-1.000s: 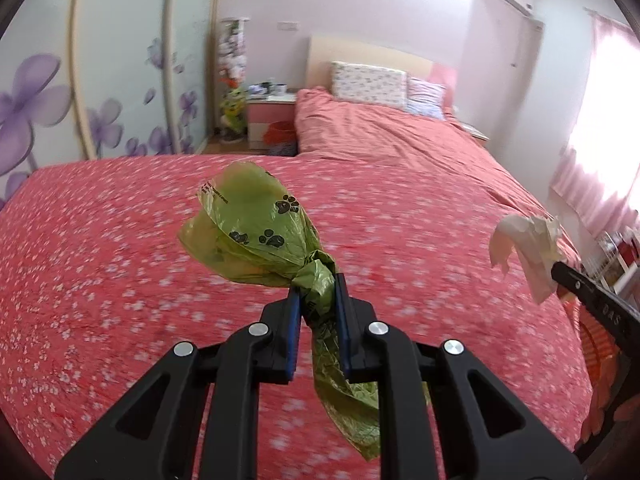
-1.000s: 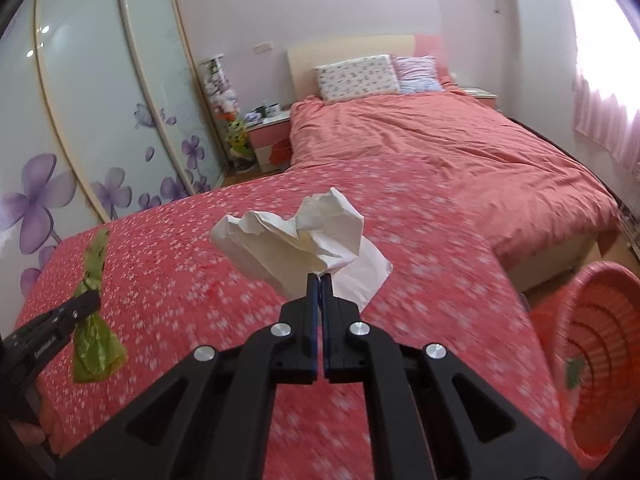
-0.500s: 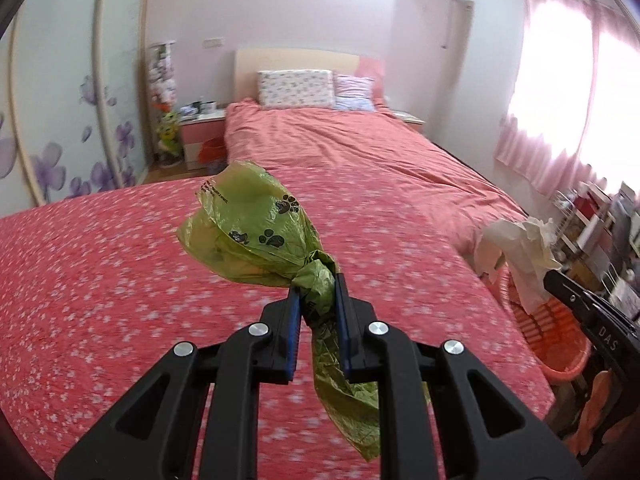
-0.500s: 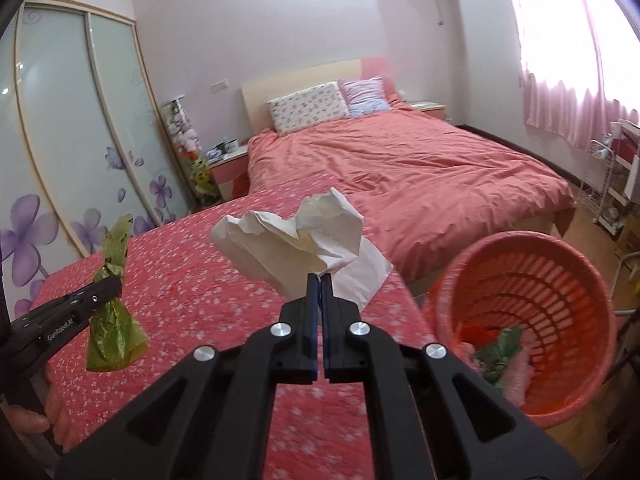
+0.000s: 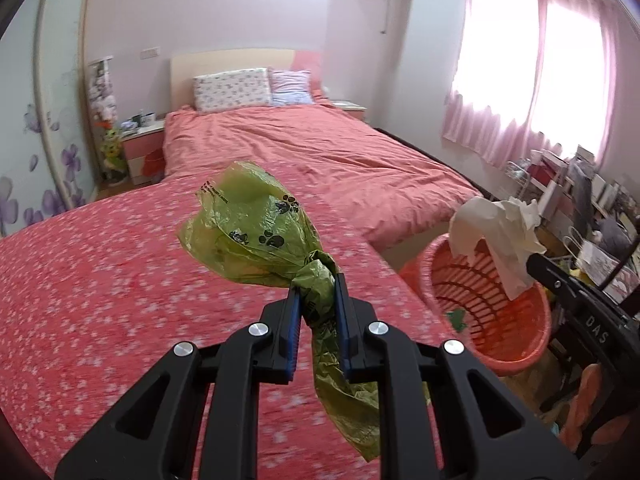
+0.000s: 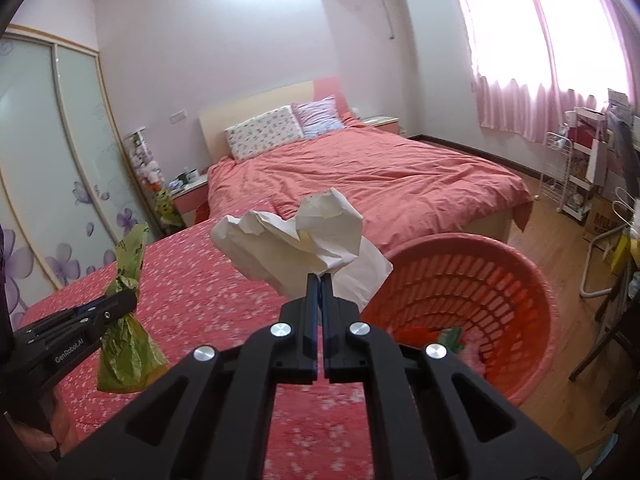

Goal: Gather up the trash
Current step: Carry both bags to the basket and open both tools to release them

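My left gripper (image 5: 317, 280) is shut on the knot of a green bag with black paw prints (image 5: 252, 224), held above the red flowered bedspread (image 5: 100, 280). My right gripper (image 6: 319, 280) is shut on a crumpled white paper wad (image 6: 296, 240). The wad (image 5: 496, 232) hangs over the near rim of an orange slatted basket (image 5: 508, 320) in the left wrist view. In the right wrist view the basket (image 6: 480, 292) stands just right of the gripper, with some trash inside. The green bag (image 6: 124, 312) and left gripper (image 6: 126, 303) show at the left.
A bed with a salmon duvet (image 6: 380, 176) and pillows lies behind. A nightstand (image 5: 140, 148) and floral wardrobe doors (image 6: 52, 184) are at the left. A wire rack and clutter (image 6: 580, 176) stand by the curtained window on the right, on a wooden floor.
Both views swung right and forward. The orange basket came into view and grew nearer. The paper wad now hangs over the basket's rim. Both grips stayed the same.
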Demonstrator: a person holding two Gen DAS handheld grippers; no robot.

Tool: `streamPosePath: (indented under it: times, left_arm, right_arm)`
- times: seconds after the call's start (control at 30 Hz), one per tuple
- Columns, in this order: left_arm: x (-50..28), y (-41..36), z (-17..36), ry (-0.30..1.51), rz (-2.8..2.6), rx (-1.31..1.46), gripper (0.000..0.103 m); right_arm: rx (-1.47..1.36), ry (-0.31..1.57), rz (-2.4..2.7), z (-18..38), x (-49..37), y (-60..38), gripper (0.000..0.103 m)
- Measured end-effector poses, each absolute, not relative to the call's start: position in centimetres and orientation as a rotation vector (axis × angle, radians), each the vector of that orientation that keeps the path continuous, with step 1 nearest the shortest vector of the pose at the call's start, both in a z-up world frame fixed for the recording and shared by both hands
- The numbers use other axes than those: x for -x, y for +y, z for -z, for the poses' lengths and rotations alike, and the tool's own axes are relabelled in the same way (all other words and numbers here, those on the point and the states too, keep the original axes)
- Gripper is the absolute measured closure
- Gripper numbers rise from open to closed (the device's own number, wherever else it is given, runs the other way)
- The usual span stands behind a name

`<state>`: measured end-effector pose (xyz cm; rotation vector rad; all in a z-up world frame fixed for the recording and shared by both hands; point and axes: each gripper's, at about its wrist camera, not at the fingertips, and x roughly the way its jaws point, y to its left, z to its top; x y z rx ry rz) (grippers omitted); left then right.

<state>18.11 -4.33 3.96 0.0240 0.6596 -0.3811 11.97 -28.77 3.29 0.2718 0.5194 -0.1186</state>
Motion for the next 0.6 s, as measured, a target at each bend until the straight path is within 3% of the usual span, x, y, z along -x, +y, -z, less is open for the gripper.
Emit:
streamPosePath:
  times: [0.6]
  left_arm:
    - [-17.4,-15.7,-1.9,0.66,0.636,-0.06,0.087]
  right_arm:
    - [-0.354,0.481,0.313,-0.6,-9.1,-37.9,0.1]
